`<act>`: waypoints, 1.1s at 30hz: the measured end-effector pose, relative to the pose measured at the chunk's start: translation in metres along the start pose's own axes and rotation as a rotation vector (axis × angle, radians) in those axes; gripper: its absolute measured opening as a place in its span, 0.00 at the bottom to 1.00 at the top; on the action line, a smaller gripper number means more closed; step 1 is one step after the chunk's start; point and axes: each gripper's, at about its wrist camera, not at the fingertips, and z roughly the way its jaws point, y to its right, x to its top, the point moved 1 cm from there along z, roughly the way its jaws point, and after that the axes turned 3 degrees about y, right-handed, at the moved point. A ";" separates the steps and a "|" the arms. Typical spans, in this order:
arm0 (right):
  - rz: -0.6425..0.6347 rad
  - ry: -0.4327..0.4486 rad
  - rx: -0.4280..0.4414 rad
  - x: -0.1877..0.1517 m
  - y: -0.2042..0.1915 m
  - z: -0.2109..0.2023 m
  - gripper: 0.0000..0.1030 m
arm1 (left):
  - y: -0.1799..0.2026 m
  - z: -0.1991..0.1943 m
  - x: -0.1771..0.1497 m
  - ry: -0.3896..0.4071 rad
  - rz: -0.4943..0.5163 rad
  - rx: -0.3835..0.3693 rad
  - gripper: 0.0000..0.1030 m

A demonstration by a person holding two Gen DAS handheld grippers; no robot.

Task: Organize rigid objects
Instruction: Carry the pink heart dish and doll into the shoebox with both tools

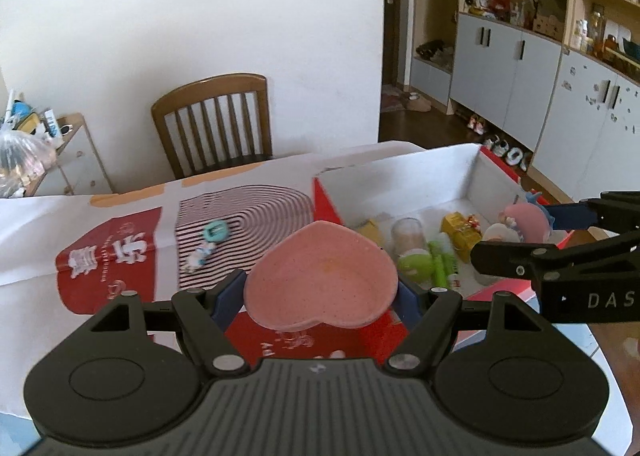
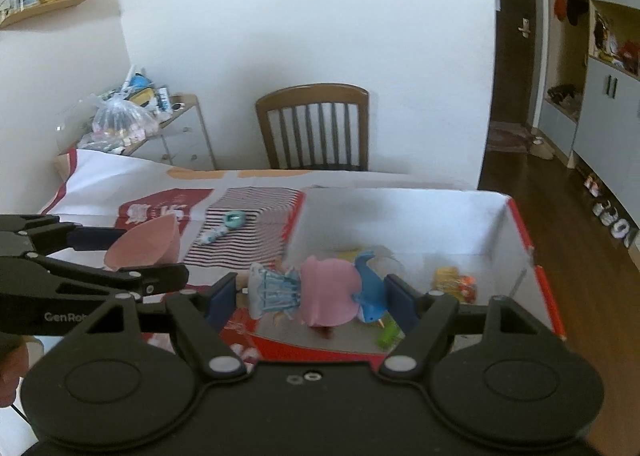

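Observation:
My left gripper is shut on a pink heart-shaped dish, held above the table just left of the red-and-white box. The dish also shows in the right wrist view. My right gripper is shut on a doll figure with pink hair and a blue dress, held over the box. The doll also shows at the right in the left wrist view. A teal keychain toy lies on the striped part of the table cover; it also shows in the right wrist view.
The box holds several items: a clear cup, a green toy, a yellow packet. A wooden chair stands behind the table. A side cabinet with bags is at the far left. Cupboards line the right wall.

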 end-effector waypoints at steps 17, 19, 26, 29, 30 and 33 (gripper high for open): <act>-0.049 -0.087 -0.041 -0.016 0.090 0.016 0.74 | 0.080 0.079 0.020 -0.062 0.093 0.044 0.74; -0.056 -0.102 -0.034 -0.017 0.094 0.021 0.74 | 0.084 0.091 0.026 -0.071 0.107 0.051 0.74; -0.097 -0.156 -0.008 -0.018 0.097 0.045 0.74 | 0.092 0.138 0.043 -0.118 0.148 0.077 0.74; -0.124 -0.173 -0.005 -0.018 0.093 0.057 0.74 | 0.092 0.158 0.047 -0.151 0.129 0.080 0.74; -0.133 -0.176 -0.001 -0.017 0.092 0.061 0.74 | 0.091 0.164 0.048 -0.161 0.122 0.080 0.74; -0.152 -0.194 0.000 -0.015 0.090 0.074 0.74 | 0.091 0.179 0.051 -0.185 0.106 0.059 0.74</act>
